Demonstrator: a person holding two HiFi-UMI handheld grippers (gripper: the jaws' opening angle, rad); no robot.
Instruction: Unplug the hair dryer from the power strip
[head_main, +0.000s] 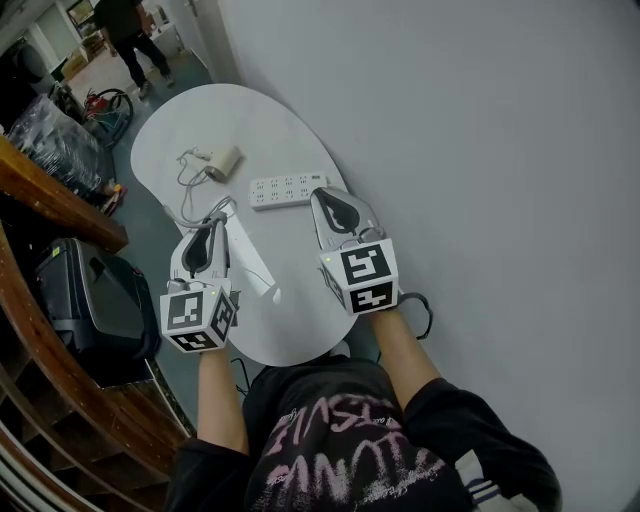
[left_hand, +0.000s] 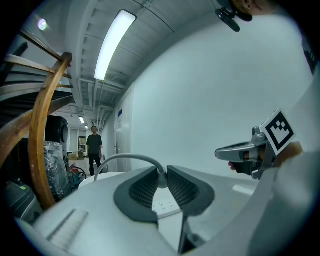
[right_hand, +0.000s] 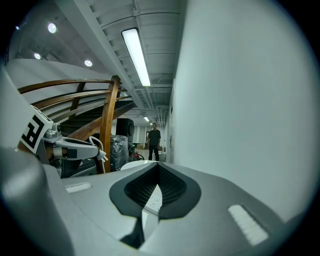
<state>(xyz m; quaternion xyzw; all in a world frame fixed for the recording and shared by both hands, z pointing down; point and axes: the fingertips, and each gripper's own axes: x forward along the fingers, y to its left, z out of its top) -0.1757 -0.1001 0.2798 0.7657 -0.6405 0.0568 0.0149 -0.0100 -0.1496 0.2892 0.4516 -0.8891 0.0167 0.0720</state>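
Note:
A white power strip (head_main: 287, 189) lies on the white oval table (head_main: 290, 320). Behind it sits the beige hair dryer (head_main: 222, 161), whose pale cord (head_main: 190, 205) loops toward my left gripper (head_main: 211, 224). That gripper is shut on the cord (left_hand: 130, 158), which arcs up out of its pads in the left gripper view. Seen from the right gripper view, a white plug (right_hand: 101, 153) hangs at the left gripper's tip, clear of the strip. My right gripper (head_main: 323, 193) hovers by the strip's right end, shut with nothing in it. The strip shows past the closed jaws (right_hand: 155, 200).
A grey wall runs close along the table's right side. A curved wooden railing (head_main: 60, 200) and a black case (head_main: 95, 300) stand left of the table. A person (head_main: 135, 40) stands far off in the corridor, beside wrapped goods (head_main: 55, 140).

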